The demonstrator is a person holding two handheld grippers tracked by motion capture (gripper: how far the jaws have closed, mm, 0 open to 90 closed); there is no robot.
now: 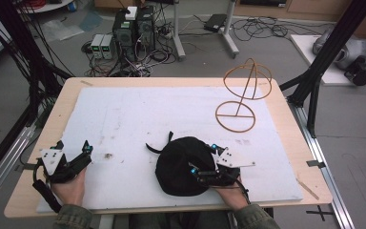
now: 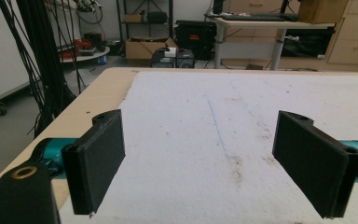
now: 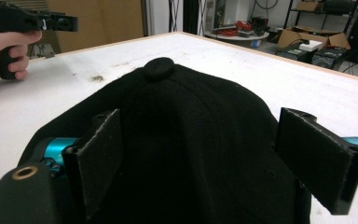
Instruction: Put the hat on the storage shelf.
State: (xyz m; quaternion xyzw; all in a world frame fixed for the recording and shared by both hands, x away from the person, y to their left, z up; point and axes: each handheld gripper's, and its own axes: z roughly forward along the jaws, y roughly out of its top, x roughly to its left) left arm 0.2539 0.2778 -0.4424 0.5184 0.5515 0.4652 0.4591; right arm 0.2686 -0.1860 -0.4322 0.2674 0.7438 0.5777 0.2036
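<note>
Showing a black cap (image 1: 178, 164) lying crown-up on the white mat (image 1: 124, 109), near the front edge of the surface (image 1: 57, 119) and right of its middle, with the strap (image 1: 155, 148) trailing out to the left. Straddling the crown (image 3: 191, 121) with the right claw (image 1: 203, 158), spread wide, one pad on each side of the soft cloth and neither yet pressing it, so far as the right gripper view (image 3: 209, 154) is telling. Resting the left claw (image 1: 73, 146) well apart at the left of the mat, spread and empty (image 2: 205, 163). Standing a wire stand (image 1: 240, 95) at the far right, well clear of the cap.

Judging the hazards from here:
- Closing on the domed crown and risking a pinch of loose cloth only, the fabric bunching and sliding out from between the pads on lifting.
- Gripping off-centre, away from the top button (image 3: 158, 68), and letting the cap swing or droop to one side.
- Pressing down while closing and flattening the crown against the mat, or pushing the cap toward the near edge.
- Dragging the strap across the mat and snagging it during any carry toward the stand.
</note>
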